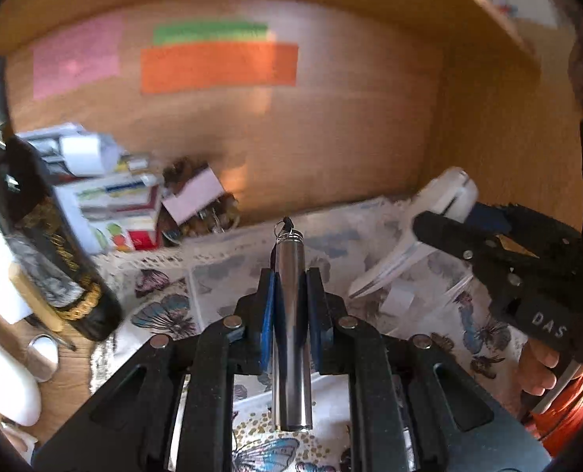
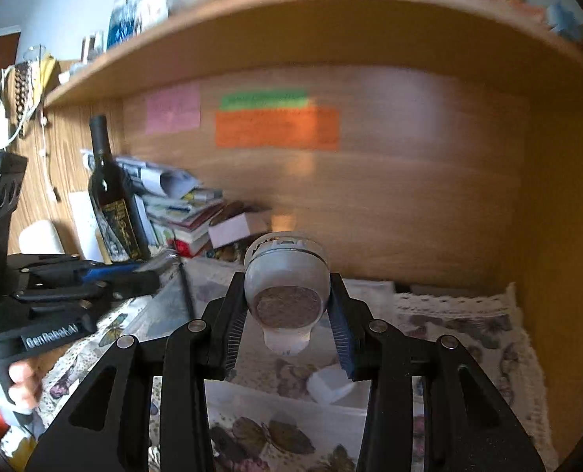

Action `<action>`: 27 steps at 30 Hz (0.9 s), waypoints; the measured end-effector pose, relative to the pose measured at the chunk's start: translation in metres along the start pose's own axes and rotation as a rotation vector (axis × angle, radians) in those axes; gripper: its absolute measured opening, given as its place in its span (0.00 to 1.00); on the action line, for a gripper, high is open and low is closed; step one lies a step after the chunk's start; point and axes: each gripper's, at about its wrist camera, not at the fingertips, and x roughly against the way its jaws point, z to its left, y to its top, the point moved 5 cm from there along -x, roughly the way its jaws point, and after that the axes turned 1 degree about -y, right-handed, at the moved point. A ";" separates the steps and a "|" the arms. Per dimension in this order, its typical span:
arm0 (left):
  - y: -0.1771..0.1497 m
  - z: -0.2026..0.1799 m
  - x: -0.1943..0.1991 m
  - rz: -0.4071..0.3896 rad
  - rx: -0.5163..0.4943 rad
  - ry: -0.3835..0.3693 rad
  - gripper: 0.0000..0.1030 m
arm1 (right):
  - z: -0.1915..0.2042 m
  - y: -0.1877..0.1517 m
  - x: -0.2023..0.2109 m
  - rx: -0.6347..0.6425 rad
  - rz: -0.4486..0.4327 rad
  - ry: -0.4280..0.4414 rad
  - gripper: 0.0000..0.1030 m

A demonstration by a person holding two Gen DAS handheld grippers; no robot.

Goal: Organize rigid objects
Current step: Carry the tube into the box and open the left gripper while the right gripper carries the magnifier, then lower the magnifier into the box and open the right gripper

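Observation:
My left gripper [image 1: 289,275] is shut on a slim silver metal cylinder [image 1: 291,334] with a small ring at its far tip, held above the butterfly-print cloth [image 1: 165,310]. My right gripper [image 2: 287,299] is shut on a white plastic jar [image 2: 286,279] with a ribbed cap, held lengthwise over the same cloth [image 2: 468,326]. The right gripper [image 1: 449,212] also shows in the left wrist view at the right, with the jar [image 1: 445,192] in it. The left gripper [image 2: 150,271] shows at the left of the right wrist view.
A dark wine bottle [image 1: 43,244] stands at the left, also in the right wrist view [image 2: 112,200]. A pile of booklets and boxes [image 1: 106,192] lies behind it. A small white lid [image 2: 329,387] lies on the cloth. Coloured notes [image 1: 218,67] hang on the wooden back wall under a shelf [image 2: 291,27].

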 end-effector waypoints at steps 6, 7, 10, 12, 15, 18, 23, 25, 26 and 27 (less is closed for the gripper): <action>-0.017 -0.003 -0.042 0.113 -0.024 -0.025 0.14 | -0.004 -0.018 -0.026 0.018 0.099 0.002 0.36; -0.020 -0.004 -0.046 0.125 -0.030 -0.027 0.14 | -0.006 -0.020 -0.026 0.021 0.112 -0.005 0.36; -0.027 -0.004 -0.060 0.163 -0.038 -0.031 0.14 | -0.014 -0.026 -0.027 0.025 0.154 -0.020 0.36; -0.027 -0.002 -0.064 0.163 -0.032 -0.025 0.14 | -0.020 -0.033 -0.032 0.027 0.191 -0.040 0.36; -0.028 -0.001 -0.064 0.164 -0.026 -0.027 0.14 | -0.027 -0.041 -0.042 0.020 0.246 -0.047 0.36; -0.029 -0.001 -0.061 0.164 -0.024 -0.015 0.16 | -0.031 -0.049 -0.051 0.008 0.298 -0.038 0.36; -0.026 -0.003 -0.044 0.138 -0.020 0.007 0.37 | -0.039 -0.055 -0.057 -0.027 0.330 -0.046 0.36; -0.024 -0.006 -0.036 0.115 -0.032 0.018 0.44 | -0.040 -0.056 -0.054 -0.031 0.338 -0.050 0.38; -0.023 -0.007 -0.032 0.105 -0.037 0.022 0.47 | -0.040 -0.056 -0.052 -0.033 0.333 -0.051 0.48; -0.022 -0.009 -0.026 0.088 -0.040 0.027 0.55 | -0.040 -0.055 -0.049 -0.036 0.318 -0.055 0.59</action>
